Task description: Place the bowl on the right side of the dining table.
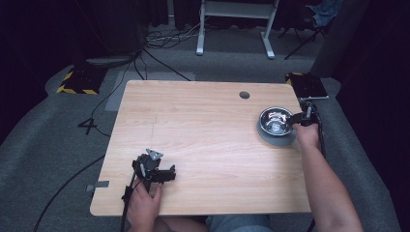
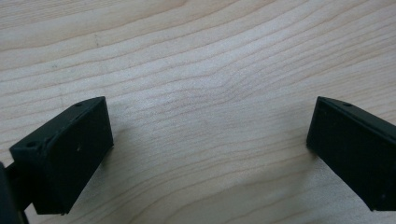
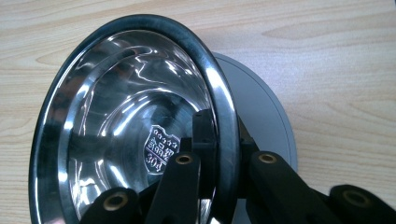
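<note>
A shiny steel bowl (image 1: 275, 120) (image 3: 130, 116) sits at the table's right side over a flat grey round plate (image 1: 276, 137) (image 3: 266, 116). My right gripper (image 1: 296, 119) (image 3: 224, 154) is shut on the bowl's near rim, one jaw inside and one outside, and the bowl looks tilted. A stamped mark shows on the bowl's bottom. My left gripper (image 1: 162, 175) (image 2: 210, 140) rests low over bare wood near the table's front left, open wide with nothing between its jaws.
The wooden table (image 1: 193, 125) has a round cable hole (image 1: 244, 94) near its far edge. A dark flat device (image 1: 306, 85) lies at the far right corner. Cables and a white desk frame (image 1: 237, 19) stand on the grey floor beyond.
</note>
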`<state>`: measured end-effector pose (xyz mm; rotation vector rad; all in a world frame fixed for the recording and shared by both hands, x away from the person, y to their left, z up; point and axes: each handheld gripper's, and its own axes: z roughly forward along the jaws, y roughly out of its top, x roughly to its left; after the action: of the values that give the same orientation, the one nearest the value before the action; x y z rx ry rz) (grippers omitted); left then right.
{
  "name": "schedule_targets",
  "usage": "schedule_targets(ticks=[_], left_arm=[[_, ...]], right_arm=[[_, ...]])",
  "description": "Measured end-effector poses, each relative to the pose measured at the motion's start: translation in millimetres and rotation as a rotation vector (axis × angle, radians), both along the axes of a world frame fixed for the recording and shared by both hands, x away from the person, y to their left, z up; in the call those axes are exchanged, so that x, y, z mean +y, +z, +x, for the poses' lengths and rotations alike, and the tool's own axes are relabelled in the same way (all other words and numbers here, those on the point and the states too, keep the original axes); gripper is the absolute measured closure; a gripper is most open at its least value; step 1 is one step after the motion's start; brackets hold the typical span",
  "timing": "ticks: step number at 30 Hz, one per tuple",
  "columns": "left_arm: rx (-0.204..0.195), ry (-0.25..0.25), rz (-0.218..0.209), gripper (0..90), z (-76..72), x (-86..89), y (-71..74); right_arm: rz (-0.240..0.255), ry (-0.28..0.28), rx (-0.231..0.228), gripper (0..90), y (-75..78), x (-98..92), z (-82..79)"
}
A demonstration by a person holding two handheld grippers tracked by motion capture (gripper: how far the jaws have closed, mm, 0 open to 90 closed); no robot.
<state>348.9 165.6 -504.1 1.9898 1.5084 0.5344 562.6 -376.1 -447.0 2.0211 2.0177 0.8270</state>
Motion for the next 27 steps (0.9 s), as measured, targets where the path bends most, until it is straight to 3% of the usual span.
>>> schedule_targets(ticks=[13, 15, 16, 19, 23, 27], left_arm=[[0.000, 0.000, 0.000, 0.5, 0.0, 0.0, 0.0], [0.000, 0.000, 0.000, 0.5, 0.0, 0.0, 0.0], [0.000, 0.000, 0.000, 0.5, 0.0, 0.0, 0.0], [-0.001, -0.001, 0.001, 0.5, 0.1, 0.1, 0.0], [0.000, 0.000, 0.000, 0.5, 0.0, 0.0, 0.0], [0.000, 0.000, 0.000, 0.5, 0.0, 0.0, 0.0]], right_arm=[[0.035, -0.011, 0.025, 84.9, -9.9, -9.6, -3.5], [0.017, -0.013, 0.027, 70.8, -11.4, -8.8, -3.2], [0.017, -0.013, 0.027, 70.8, -11.4, -8.8, -3.2], [-0.061, -0.011, 0.017, 57.8, -11.7, -7.6, -3.5], [-0.077, -0.007, -0.022, 49.2, -9.6, -9.5, -4.8], [-0.119, 0.007, -0.059, 48.1, -1.5, -8.1, -6.7]])
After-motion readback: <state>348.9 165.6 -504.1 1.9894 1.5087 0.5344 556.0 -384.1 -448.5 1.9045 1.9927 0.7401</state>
